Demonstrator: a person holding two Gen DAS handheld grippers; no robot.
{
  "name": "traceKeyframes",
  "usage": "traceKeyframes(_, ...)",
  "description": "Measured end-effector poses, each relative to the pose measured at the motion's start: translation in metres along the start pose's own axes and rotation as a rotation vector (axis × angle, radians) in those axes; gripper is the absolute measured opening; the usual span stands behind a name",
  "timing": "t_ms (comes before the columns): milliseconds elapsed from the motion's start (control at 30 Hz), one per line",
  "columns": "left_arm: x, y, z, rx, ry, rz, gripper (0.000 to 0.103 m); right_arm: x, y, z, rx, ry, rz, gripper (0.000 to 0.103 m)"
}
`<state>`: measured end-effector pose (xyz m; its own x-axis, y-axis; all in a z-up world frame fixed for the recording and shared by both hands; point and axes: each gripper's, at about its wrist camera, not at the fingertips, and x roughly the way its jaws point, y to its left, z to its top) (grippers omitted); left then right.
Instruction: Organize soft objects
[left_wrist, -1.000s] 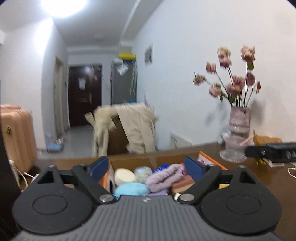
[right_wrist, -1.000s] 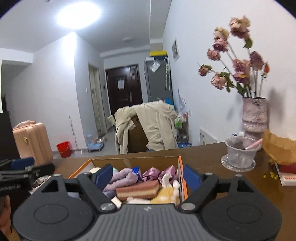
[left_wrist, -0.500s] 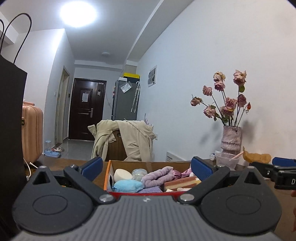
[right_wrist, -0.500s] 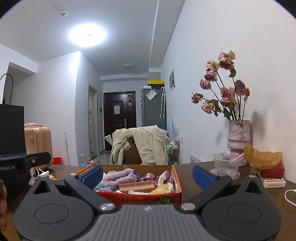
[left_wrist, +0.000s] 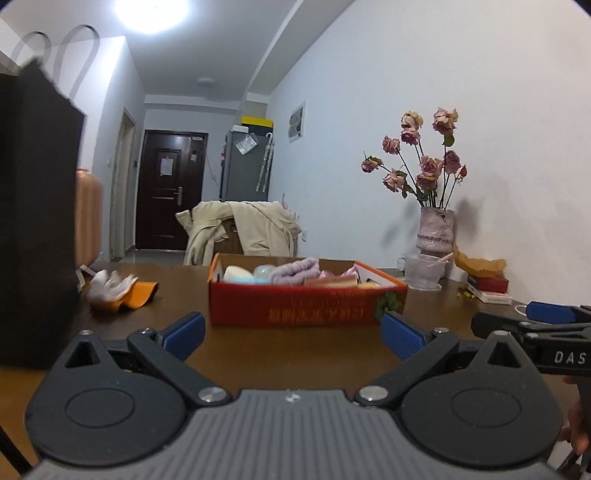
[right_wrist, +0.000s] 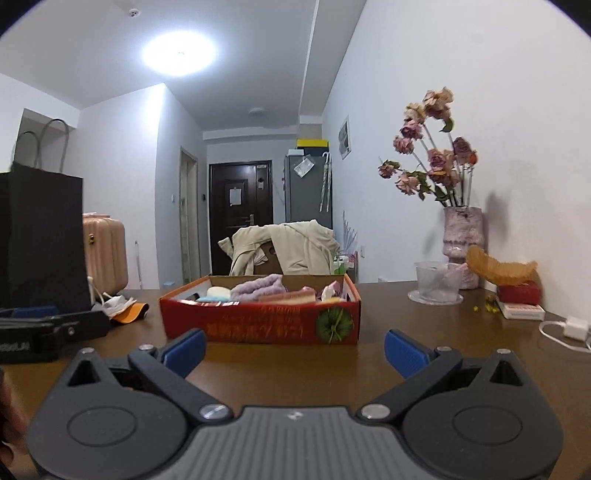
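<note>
At the left edge of the brown wooden desk stands a tall black paper bag with loop handles. Just right of its base lie a crumpled white cloth and a folded orange piece, touching each other.

The left gripper is level above the near part of the desk, its blue-padded jaws spread wide with nothing between them. Beyond it, near the desk's middle, sits the shallow red cardboard box with an orange rim. The box holds the soft objects — a white oval pad, a lilac fluffy roll, a pink-and-cream layered block — packed close together.

The right gripper also faces the box; its blue-padded jaws stand fully apart and hold nothing.

Toward the far right edge stand a clear plastic cup on a clear saucer and, just behind it, a mottled pink vase of dried roses. A white charger with cable lies at the right edge.
</note>
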<state>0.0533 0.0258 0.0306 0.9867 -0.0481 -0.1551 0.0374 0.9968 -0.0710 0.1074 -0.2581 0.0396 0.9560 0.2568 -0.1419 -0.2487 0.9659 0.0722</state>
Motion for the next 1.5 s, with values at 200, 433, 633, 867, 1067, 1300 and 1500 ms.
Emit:
traceKeyframes(200, -0.038, 0.003, -0.023, 0.003, -0.029, 0.002, 0.103, -0.035, 0.016, -0.026, 0.024, -0.116, -0.047, 0.103)
traceKeyframes(433, -0.037, 0.010, -0.018, -0.034, -0.033, 0.000, 0.103, -0.034, 0.021, -0.026, 0.016, -0.108, -0.041, 0.103)
traceKeyframes(633, -0.037, 0.011, -0.018, -0.026, -0.031, 0.002, 0.103, -0.032, 0.020, -0.026, 0.021, -0.094, -0.037, 0.103)
traceKeyframes(867, -0.035, 0.008, -0.018, -0.020, -0.019, 0.001, 0.103, -0.022, 0.016, -0.029, 0.043, -0.028, -0.048, 0.103)
traceKeyframes(1067, -0.034, 0.007, -0.018, -0.015, -0.014, -0.001, 0.103, -0.022, 0.014, -0.029, 0.046, -0.034, -0.049, 0.103)
traceKeyframes(1300, -0.034, 0.006, -0.019, -0.017, -0.018, 0.001, 0.103, -0.023, 0.015, -0.028, 0.044, -0.036, -0.049, 0.103)
traceKeyframes(1500, -0.033, 0.006, -0.019, -0.013, -0.016, -0.010, 0.103, -0.024, 0.015, -0.028, 0.045, -0.041, -0.053, 0.103)
